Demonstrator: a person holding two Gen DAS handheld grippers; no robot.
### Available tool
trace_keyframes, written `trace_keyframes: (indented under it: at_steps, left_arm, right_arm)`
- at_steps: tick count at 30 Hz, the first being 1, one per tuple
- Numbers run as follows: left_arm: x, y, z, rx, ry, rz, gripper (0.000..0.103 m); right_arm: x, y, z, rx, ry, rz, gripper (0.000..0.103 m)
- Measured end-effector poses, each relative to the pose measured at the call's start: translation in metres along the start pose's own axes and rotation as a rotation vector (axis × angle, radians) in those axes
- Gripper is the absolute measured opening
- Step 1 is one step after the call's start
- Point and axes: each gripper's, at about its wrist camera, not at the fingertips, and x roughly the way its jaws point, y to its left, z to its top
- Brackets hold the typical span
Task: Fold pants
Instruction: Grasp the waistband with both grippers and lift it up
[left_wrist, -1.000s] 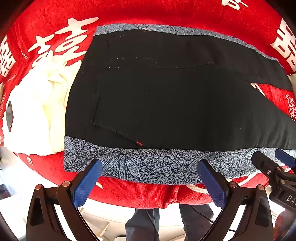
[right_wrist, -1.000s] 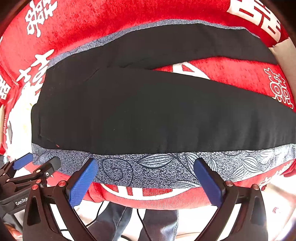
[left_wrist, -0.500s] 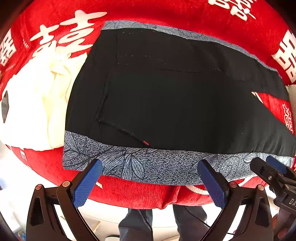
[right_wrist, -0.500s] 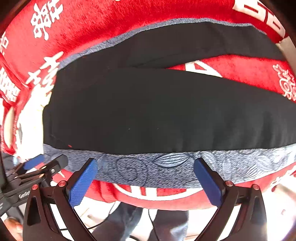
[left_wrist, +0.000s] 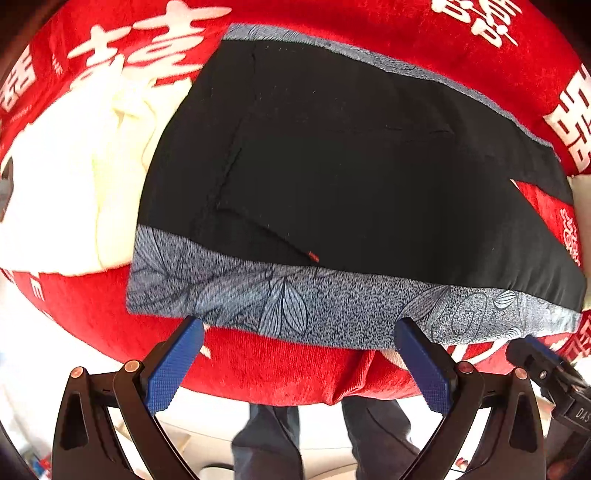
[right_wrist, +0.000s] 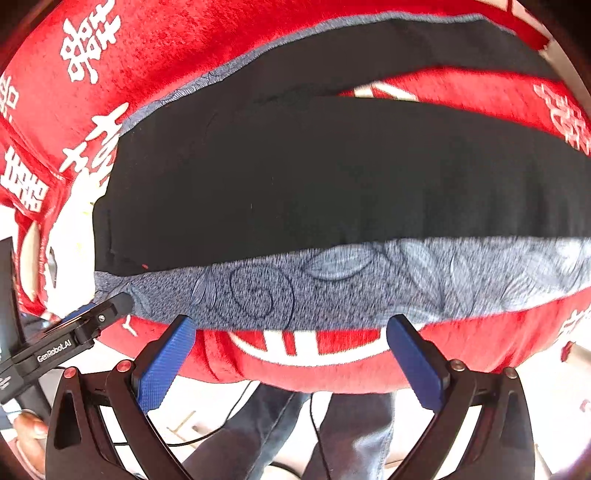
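Pants (left_wrist: 362, 177) lie flat on the red cloth (left_wrist: 280, 365) covering the table, black with a grey leaf-print band (left_wrist: 332, 310) along the near edge. Legs run off to the right with a gap of red showing between them (right_wrist: 461, 92). No fold made yet, by the look of it.

Left claw (left_wrist: 297, 360) is spread wide, holding nothing, tips just at the near edge of the grey band, toward the waist end. Right claw (right_wrist: 291, 356) is also spread wide and holding nothing, at the same band further along the leg. Each claw shows at the edge of the other's view.

White fabric (left_wrist: 66, 184) is bunched just beside the waist end, touching or nearly so.

Risks from here:
- Claws sit right at the hem, and the red cloth bulges under it. Closing low likely pinches cloth along with the pants and drags the whole cover.
- Pinching only the top layer of the band would let the lower layer stay behind, giving a skewed fold.
- Uneven lift between the two claws would twist the leg.
- The white fabric may snag at the waist if the pants slide left.
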Motion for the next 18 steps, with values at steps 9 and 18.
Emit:
trace_keyframes:
  at_steps: [9,18]
  left_arm:
    - [0.009,0.024,-0.011,-0.129,0.016,-0.134,0.103]
    - [0.021,0.023,-0.008,-0.143,0.048,-0.218,0.103]
  right_arm:
    - [0.037,-0.034,-0.024,0.267,-0.008,0.399,0.094]
    - [0.073,-0.060,-0.045,0.425,-0.025,0.626,0.070]
